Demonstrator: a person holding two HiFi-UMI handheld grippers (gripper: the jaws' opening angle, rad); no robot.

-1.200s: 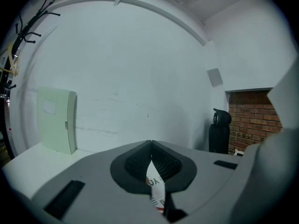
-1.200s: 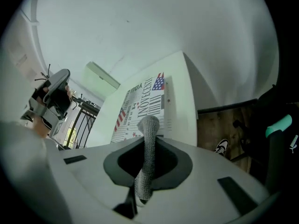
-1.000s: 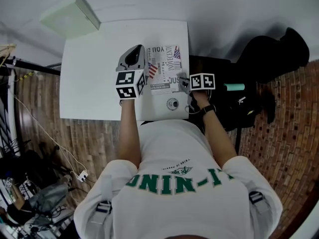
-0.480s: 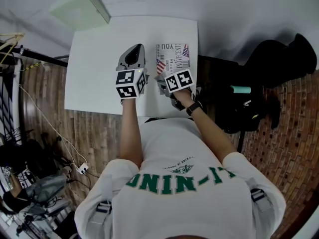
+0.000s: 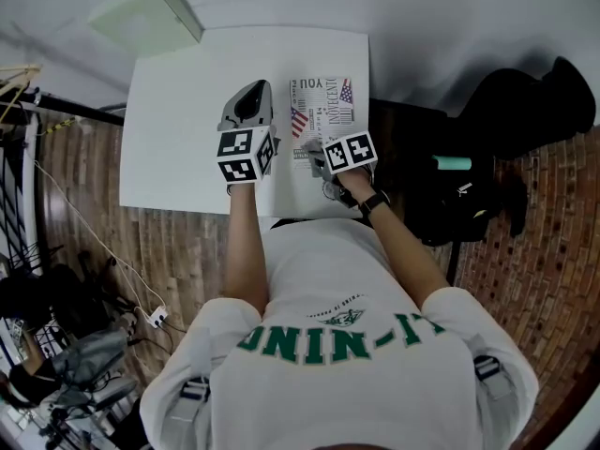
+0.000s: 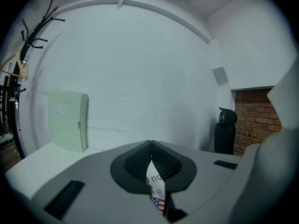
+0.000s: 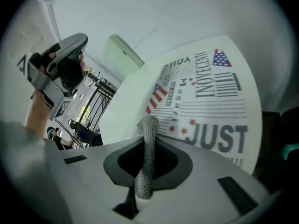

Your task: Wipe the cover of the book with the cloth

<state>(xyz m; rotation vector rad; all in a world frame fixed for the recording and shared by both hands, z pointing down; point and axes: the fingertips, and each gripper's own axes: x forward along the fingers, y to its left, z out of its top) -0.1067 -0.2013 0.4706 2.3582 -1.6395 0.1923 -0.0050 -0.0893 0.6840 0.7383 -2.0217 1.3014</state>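
Note:
The book point(image 5: 323, 111) lies flat near the right edge of the white table point(image 5: 178, 111), its white cover printed with flags and black words point(image 7: 205, 101). My right gripper point(image 5: 317, 157) hovers low over the near part of the cover, shut on a grey knitted cloth point(image 7: 149, 125) that sticks up past the jaw tips. My left gripper point(image 5: 251, 101) sits at the book's left edge with its jaws closed together. A sliver of the printed cover point(image 6: 156, 190) shows in the slit between them. Whether it is pinched there I cannot tell.
A pale green flat box point(image 5: 145, 17) leans against the wall at the table's far left corner. Black bags point(image 5: 506, 111) and a teal item point(image 5: 453, 163) lie on the brick floor to the right. The table's near edge runs just under my hands.
My right gripper swept the cloth leftward from the book's right edge across the cover, then came back a little to the right. The left gripper has stayed in place.

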